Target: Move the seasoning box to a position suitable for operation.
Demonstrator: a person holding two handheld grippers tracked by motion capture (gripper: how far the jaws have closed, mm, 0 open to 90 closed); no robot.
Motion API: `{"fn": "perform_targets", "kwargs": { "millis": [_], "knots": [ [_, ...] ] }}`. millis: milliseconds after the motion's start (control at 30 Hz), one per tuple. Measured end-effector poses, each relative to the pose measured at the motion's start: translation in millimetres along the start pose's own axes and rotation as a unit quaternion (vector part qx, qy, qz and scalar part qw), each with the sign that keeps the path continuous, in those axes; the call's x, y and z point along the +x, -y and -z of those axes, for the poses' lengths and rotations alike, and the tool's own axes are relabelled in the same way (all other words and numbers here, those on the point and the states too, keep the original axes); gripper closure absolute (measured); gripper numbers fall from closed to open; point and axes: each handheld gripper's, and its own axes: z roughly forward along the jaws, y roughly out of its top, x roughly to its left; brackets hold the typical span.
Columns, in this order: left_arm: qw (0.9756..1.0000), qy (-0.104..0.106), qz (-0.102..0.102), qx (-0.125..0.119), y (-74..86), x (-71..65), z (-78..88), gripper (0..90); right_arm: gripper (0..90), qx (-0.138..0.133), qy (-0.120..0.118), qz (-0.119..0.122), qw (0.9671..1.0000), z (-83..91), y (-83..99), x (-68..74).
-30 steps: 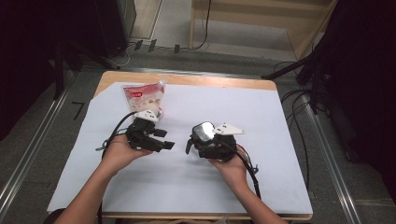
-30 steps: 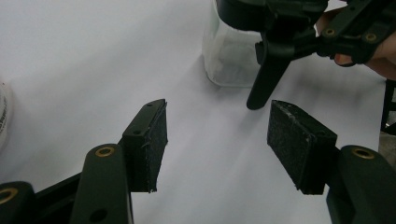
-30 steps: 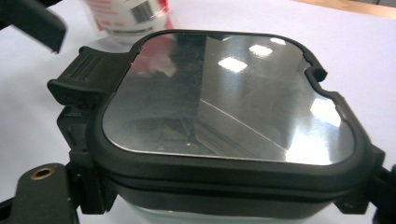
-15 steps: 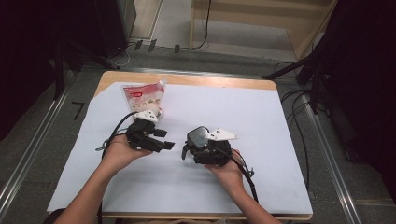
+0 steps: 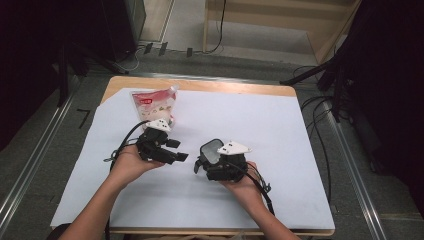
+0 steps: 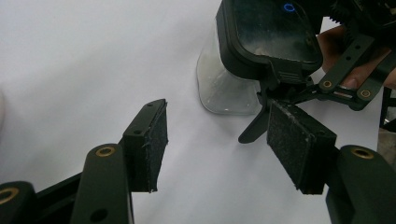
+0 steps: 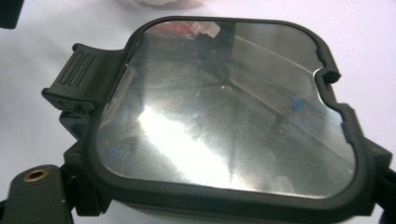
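A clear container with a black-framed lid is seen near the middle of the worktop, which is covered by a white sheet. The container is held at the right gripper; in the right gripper view the lid is seen close up, glossy and reflective, with a ribbed black latch tab at its upper left. In the left gripper view, the black linkage of the right gripper is seen reaching under the lid's edge, beside the container's clear wall. The lid is seated on the container, which is tilted in the grasp. Whether the right gripper's pads actually press on the container cannot be told from these views, as the jaws are hidden beneath it.

The left gripper is held just to the left of the container, and its jaws are pointed toward it. In the left gripper view its 2 padded fingers are seen standing well apart, with nothing between them but the white sheet; the right-hand pad is close to the lid's latch, though contact cannot be confirmed.

A pouch with a red label is seen lying flat on the sheet behind the left gripper, near the far left corner of the worktop.
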Motion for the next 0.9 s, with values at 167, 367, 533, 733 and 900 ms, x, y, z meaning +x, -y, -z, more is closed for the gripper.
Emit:
{"fn": "perform_targets", "kwargs": {
  "millis": [167, 367, 533, 733, 900],
  "knots": [
    [1.0000, 0.000, -0.001, 0.004, 0.3, -0.5, -2.1, 39.2, 11.9, 0.002, -0.018, -0.015, 0.9997, 2.2, 1.0, -3.7],
    [1.0000, 0.002, -0.004, 0.002, 0.1, 1.0, -3.2, 39.3, 11.9, 0.008, -0.031, -0.020, 0.9993, 10.1, 1.7, -7.0],
    [1.0000, 0.002, 0.001, -0.001, 0.9, -1.0, -2.8, 40.5, 13.3, 0.016, -0.043, -0.024, 0.9986, 28.4, 6.5, -8.7],
    [1.0000, 0.006, 0.003, 0.005, 1.3, -1.7, -4.4, 44.6, 21.6, 0.009, -0.063, -0.026, 0.9976, 53.4, 9.3, -10.4],
    [0.9999, 0.010, 0.004, 0.005, 0.9, -3.4, -6.2, 48.8, 39.2, 0.010, -0.086, -0.028, 0.9959, 66.6, 14.1, -16.9]
  ]
}}
